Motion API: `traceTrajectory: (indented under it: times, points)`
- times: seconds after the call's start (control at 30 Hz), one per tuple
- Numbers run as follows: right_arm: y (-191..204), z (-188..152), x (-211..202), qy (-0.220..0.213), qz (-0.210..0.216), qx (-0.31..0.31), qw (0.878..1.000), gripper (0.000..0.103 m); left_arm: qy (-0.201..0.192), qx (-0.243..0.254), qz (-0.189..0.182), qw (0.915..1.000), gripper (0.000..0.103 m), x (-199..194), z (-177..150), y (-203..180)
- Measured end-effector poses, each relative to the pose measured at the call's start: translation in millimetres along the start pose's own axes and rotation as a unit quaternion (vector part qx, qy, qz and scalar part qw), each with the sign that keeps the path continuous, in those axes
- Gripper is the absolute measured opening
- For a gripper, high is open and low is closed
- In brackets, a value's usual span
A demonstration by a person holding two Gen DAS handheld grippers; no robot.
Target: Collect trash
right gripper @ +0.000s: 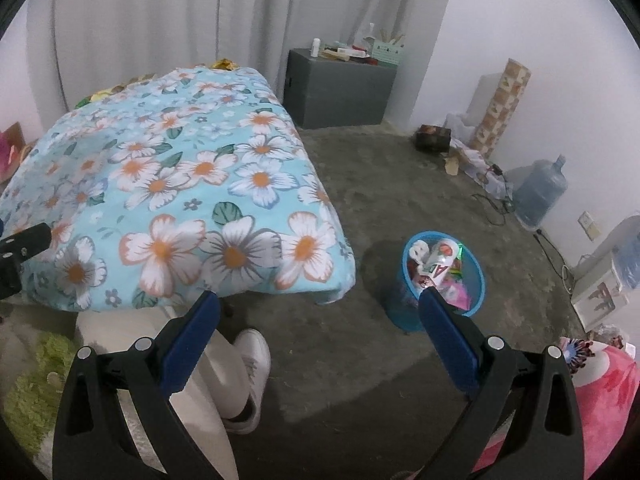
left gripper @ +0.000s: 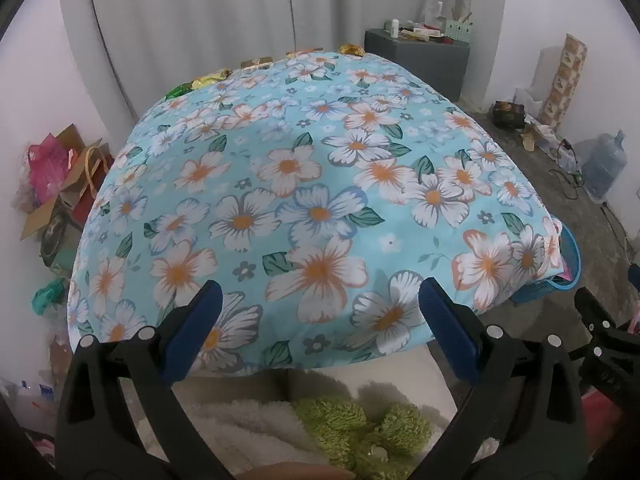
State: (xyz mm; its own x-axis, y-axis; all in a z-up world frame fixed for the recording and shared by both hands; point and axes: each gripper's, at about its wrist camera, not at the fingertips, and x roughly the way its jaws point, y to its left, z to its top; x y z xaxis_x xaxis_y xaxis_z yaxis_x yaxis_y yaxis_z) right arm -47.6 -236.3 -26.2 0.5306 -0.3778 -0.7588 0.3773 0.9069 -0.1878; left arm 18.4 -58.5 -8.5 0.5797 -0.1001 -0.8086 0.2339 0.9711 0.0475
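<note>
Wrappers along floral tablecloth's far edge

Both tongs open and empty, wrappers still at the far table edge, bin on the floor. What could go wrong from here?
1. The wrappers lie on the far edge of the floral cloth; a nudge could push them off the back.
2. Closing the left tongs low may pinch the cloth too and drag it.
3. The blue bin already looks full; dropped pieces may spill onto the floor.
</note>
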Motion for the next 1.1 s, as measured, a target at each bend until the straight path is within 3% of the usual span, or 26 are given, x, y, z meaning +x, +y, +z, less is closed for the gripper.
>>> traceTrajectory:
  times: [1.1]
  points:
    - [3.5,-0.3,-4.9,-0.007,0.008,-0.006,1.000,0.097,0.017,-0.002,-0.005,0.9998,0.094,2.3,-4.2,1.6]
